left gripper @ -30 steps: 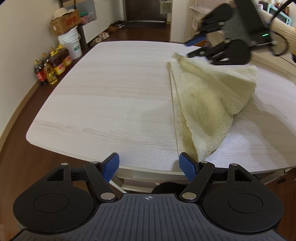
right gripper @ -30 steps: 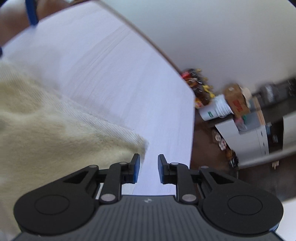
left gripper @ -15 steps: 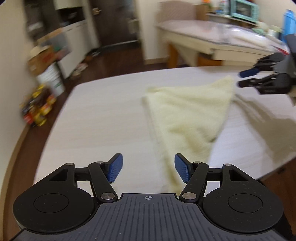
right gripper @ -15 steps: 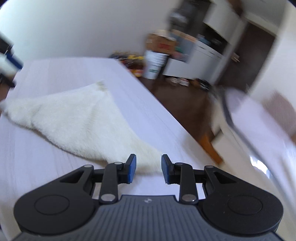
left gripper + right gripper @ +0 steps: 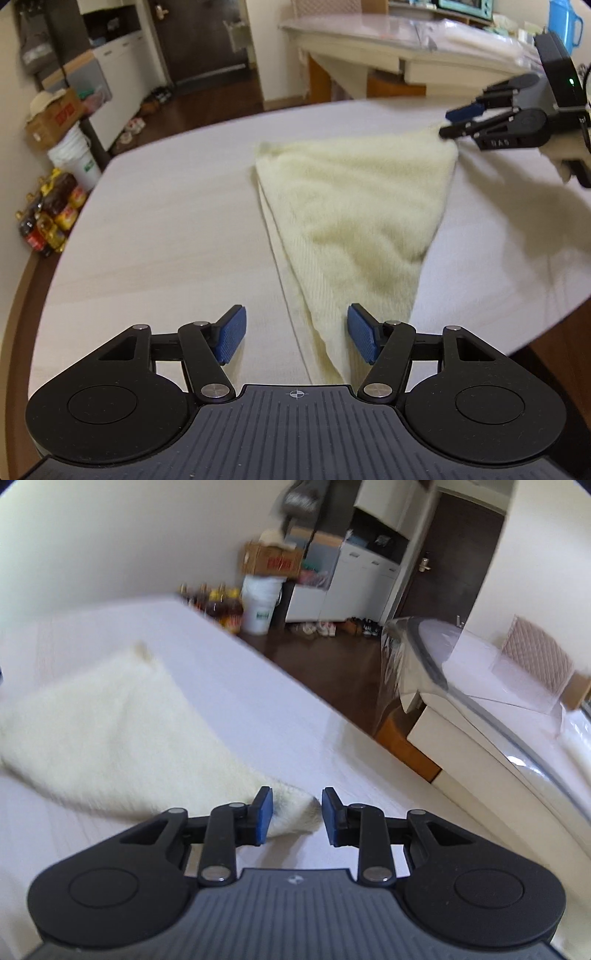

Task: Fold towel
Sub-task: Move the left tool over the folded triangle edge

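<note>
Bottles (image 5: 48,218): a cluster on the floor at the far left of the left wrist view, against the wall; too crowded to count.
Bucket (image 5: 75,157): one, white, beside the bottles, with one cardboard box (image 5: 53,118) resting on top of it.
Tabletop (image 5: 166,229): one pale wood-grain surface carrying the towel.
Towel (image 5: 354,206): one, pale yellow, lying flat on the tabletop, folded into a long triangle.
Towel long axis: in the left wrist view it runs from the narrow tip nearest the camera up and away to the wide far edge, so the tip points toward the left claw.
Towel corners: three show; one far left (image 5: 260,149), one far right at the right claw, one near the left claw.
Left claw (image 5: 295,334): one, its two blue pads well apart, nothing clamped; the towel's narrow tip lies on the tabletop between them, closer to the right pad.
Right claw (image 5: 295,816): one, pads a moderate gap apart and not pressing on anything; the towel's far right corner (image 5: 295,808) lies between them, just against the left pad.
Second table (image 5: 388,40): one, behind, covered in clear plastic.
</note>
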A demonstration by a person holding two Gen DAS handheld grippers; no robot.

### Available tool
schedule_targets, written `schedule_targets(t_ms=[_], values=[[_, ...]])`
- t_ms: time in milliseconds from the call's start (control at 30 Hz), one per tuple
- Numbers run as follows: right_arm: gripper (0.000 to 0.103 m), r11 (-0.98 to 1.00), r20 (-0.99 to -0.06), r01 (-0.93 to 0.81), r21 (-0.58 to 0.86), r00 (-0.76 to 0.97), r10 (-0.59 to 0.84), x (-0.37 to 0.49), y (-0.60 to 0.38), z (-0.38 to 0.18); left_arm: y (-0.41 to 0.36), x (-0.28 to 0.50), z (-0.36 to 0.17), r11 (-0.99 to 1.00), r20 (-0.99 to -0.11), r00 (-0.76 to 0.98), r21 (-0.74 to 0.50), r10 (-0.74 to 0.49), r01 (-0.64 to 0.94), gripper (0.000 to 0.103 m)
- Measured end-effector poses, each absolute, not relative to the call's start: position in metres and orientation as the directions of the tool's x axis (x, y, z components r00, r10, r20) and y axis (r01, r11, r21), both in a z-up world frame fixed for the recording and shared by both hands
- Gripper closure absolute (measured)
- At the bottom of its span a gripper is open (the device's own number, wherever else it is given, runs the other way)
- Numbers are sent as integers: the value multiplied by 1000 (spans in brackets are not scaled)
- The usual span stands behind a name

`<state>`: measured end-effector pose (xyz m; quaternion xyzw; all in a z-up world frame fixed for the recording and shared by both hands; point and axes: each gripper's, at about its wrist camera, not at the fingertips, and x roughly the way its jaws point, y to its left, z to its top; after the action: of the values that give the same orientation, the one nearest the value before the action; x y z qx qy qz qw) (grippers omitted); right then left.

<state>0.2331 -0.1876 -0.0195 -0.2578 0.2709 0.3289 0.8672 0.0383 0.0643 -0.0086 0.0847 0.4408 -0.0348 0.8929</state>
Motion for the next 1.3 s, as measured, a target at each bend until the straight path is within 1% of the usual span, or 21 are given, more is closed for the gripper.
schedule_targets(t_ms=[33,200,300,433,567,633,733,767,800,833,1033,1167,1300], values=[[68,662,-637,-699,-270,645,422,236,-191,-20,65,37,-8,983,-795,607,120,11,139,38],[67,697,-636,-660,-282,672,379,249,-208,-23,68,25,-4,981,-803,596,116,-2,158,39],[65,685,-630,-654,-320,687,361,243,-207,-24,70,22,-4,980,-806,592,107,-13,167,39],[65,693,-592,-637,-338,716,369,228,-198,-13,79,24,2,981,-794,606,80,-44,175,38],[65,667,-555,-689,-285,686,471,185,-181,6,93,30,13,976,-771,633,72,-76,204,36],[64,624,-533,-740,-252,644,548,147,-164,10,106,42,18,970,-762,642,87,-84,229,34],[63,556,-514,-805,-209,574,638,94,-132,8,120,66,20,954,-756,639,68,-141,291,34],[63,531,-512,-825,-192,546,663,77,-118,5,121,73,21,950,-754,641,74,-145,303,34],[59,511,-512,-839,-189,528,677,62,-105,2,123,81,23,942,-744,652,94,-148,321,33],[59,492,-512,-847,-200,518,685,47,-90,-3,123,88,26,933,-743,652,109,-152,342,33],[57,456,-508,-842,-288,538,673,-21,-31,-21,109,111,33,874,-751,620,124,-227,470,32],[57,478,-516,-816,-325,577,633,-37,-5,-30,98,117,29,841,-752,610,145,-248,521,32],[57,504,-536,-798,-331,599,595,-42,15,-37,95,121,23,825,-753,604,152,-261,545,31]])
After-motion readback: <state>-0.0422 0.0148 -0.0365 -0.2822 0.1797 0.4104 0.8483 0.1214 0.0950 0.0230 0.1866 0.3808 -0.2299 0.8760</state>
